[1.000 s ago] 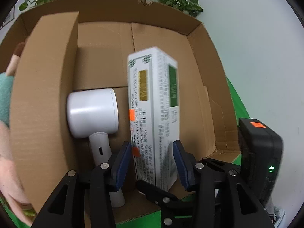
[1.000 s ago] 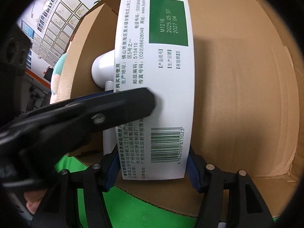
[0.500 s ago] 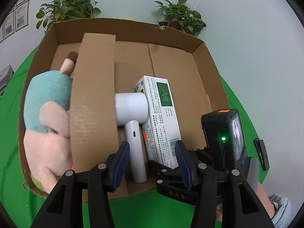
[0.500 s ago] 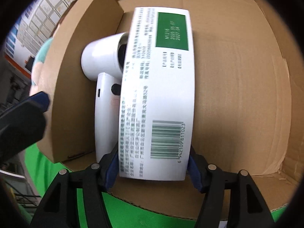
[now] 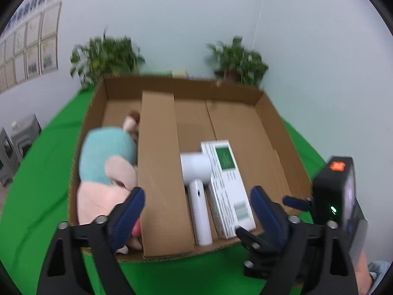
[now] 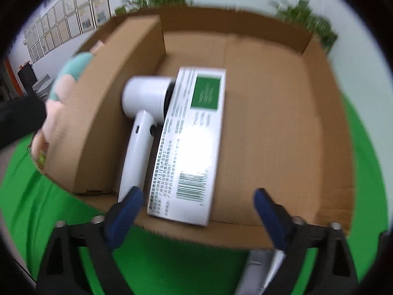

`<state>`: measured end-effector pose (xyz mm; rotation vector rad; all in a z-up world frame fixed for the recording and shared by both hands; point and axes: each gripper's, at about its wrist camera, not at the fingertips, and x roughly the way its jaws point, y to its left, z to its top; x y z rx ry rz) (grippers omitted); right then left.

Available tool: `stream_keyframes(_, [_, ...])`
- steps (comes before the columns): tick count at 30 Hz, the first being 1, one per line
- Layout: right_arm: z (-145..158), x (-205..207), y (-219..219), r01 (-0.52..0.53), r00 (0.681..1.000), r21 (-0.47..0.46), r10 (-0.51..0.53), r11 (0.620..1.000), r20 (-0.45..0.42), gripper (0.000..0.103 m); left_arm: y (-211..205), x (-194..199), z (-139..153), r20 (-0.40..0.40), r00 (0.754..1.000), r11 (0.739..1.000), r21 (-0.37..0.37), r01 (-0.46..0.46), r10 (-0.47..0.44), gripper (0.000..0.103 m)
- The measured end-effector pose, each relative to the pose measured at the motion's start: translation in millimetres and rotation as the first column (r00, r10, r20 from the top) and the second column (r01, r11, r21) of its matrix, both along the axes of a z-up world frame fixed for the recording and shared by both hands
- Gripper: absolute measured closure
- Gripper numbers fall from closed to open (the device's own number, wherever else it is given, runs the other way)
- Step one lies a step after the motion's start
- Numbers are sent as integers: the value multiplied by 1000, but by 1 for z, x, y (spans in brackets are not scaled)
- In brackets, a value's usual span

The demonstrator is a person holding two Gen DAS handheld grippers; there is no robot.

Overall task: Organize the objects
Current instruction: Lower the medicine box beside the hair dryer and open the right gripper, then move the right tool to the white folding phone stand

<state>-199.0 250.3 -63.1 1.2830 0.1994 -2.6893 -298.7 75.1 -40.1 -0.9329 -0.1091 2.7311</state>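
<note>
A white medicine box with a green patch (image 5: 227,186) (image 6: 191,142) lies flat inside the cardboard box (image 5: 277,132) (image 6: 282,113), beside a white hair dryer (image 5: 197,191) (image 6: 142,120). An upright cardboard divider (image 5: 159,172) (image 6: 110,113) separates them from a teal and pink plush toy (image 5: 105,177) (image 6: 66,78). My left gripper (image 5: 196,211) hangs back over the box's near edge, its jaws opening wide with nothing between them. My right gripper (image 6: 199,209) is also opening; the medicine box's near end lies below and between the jaws, free of the pads.
The cardboard box rests on a green cloth (image 5: 41,172) (image 6: 172,265). Two potted plants (image 5: 105,56) (image 5: 238,61) stand behind it against a pale wall. The right gripper's black body (image 5: 336,196) shows at the right of the left wrist view. Grey cabinets (image 5: 17,142) stand far left.
Both grippers let go of the medicine box, which now lies flat beside the hair dryer. Both have opened wide and pulled back and up from the cardboard box.
</note>
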Motion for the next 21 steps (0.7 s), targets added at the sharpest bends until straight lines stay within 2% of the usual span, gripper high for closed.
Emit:
stream_keyframes(1, [3, 9, 2, -1, 1000, 11, 1, 1000, -23, 1, -1, 9, 4, -49, 999, 1000, -6, -9, 9, 0])
stream_keyframes(2, [6, 20, 9, 7, 999, 11, -7, 1000, -44, 1, 0, 20, 9, -114, 993, 1000, -17, -26, 24, 0])
stream_keyframes(4, [10, 39, 17, 31, 997, -21, -32, 999, -76, 1, 2, 35, 16, -175, 984, 998, -45, -48, 40, 0])
stream_keyframes(11, [45, 37, 16, 81, 987, -66, -89, 995, -134, 1, 9, 60, 27, -197, 980, 998, -48, -45, 35, 0])
stream_keyframes(21, [63, 55, 20, 65, 984, -86, -78, 994, -160, 1, 20, 73, 23, -183, 982, 995, -76, -63, 48, 0])
